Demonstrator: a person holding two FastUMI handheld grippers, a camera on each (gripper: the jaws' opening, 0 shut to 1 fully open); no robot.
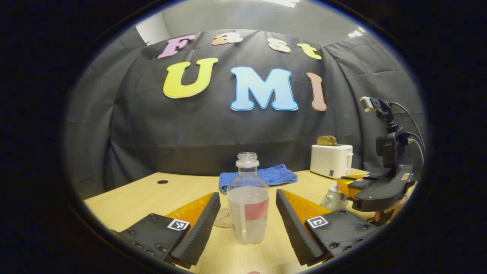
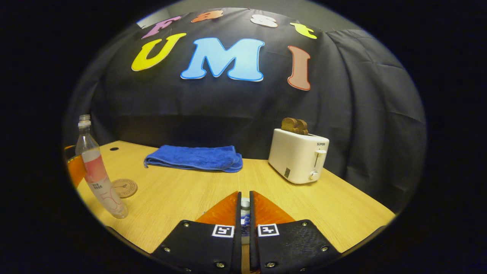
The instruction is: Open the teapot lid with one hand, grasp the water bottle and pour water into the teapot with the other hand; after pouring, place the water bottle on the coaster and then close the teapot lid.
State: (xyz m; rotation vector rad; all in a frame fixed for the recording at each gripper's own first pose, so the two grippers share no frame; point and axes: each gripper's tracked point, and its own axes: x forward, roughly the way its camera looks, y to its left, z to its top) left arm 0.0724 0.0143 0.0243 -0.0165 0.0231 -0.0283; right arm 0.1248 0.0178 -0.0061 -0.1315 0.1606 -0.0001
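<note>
Our left gripper (image 1: 247, 220) stands open around the uncapped, half-full water bottle (image 1: 248, 205) near the coaster (image 2: 124, 187); thin plastic likely flexes, so we squeeze mid-body. Right gripper (image 2: 245, 213) pinches the teapot lid (image 2: 245, 204).

Table (image 2: 182, 198) – bottle (image 2: 99, 179), towel (image 2: 194, 158), toaster (image 2: 298, 156)

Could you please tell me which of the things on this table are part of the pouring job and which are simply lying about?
Part of the job:
water bottle, uncapped, between the open left gripper fingers
coaster
teapot
teapot lid knob, clamped by the right gripper

Lying about:
blue towel
white toaster with toast
</note>
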